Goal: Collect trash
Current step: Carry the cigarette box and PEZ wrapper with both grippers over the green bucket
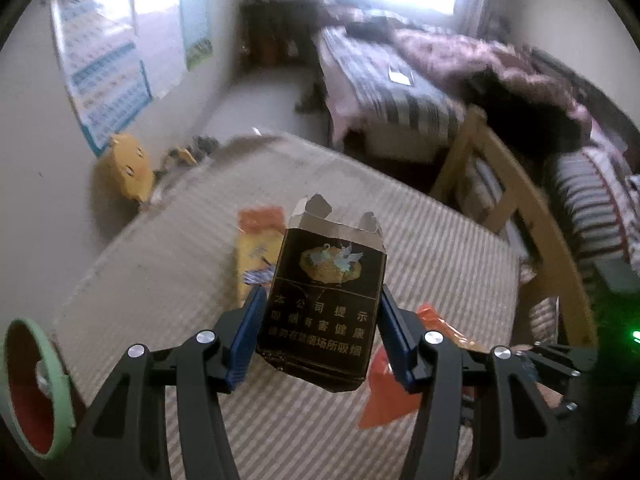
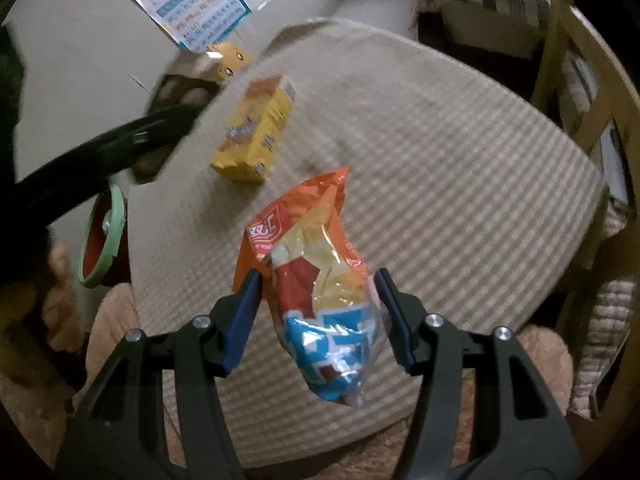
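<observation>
Striped mat (image 1: 420, 240) | left claw (image 1: 320, 332) tilted down, pinching cigarette pack (image 1: 324, 304) | right claw (image 2: 320, 316) pinching snack bag (image 2: 320, 280)

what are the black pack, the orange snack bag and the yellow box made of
Black pack: looks like thin printed card, fairly matte; its torn top flaps show a grey-brown inside.
Orange snack bag: glossy plastic film, crinkled, with bright highlights and clear patches.
Yellow box: probably printed paperboard, judging by its folded edges; the blur leaves its finish unclear.
</observation>
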`<action>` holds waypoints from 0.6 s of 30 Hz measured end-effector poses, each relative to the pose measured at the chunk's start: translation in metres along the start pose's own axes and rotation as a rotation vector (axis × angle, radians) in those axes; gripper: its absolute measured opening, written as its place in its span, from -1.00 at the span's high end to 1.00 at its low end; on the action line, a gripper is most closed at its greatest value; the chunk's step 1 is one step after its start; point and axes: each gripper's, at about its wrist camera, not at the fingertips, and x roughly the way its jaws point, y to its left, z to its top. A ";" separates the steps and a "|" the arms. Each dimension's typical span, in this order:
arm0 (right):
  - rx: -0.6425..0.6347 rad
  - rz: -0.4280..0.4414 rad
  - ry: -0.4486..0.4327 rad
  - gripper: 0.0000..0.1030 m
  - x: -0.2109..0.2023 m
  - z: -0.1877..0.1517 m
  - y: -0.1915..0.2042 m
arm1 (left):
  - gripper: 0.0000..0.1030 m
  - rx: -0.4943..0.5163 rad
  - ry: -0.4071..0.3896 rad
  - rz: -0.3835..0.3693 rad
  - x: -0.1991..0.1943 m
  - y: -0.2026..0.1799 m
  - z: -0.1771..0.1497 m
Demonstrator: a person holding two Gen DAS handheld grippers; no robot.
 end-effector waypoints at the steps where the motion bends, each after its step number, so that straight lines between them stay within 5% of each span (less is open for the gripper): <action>1: -0.011 0.001 -0.018 -0.09 -0.003 0.003 0.007 | -0.01 -0.008 -0.018 0.008 -0.010 0.004 0.001; 18: -0.171 0.012 -0.278 -0.10 -0.069 0.049 0.094 | -0.02 -0.114 -0.249 0.162 -0.127 0.052 -0.007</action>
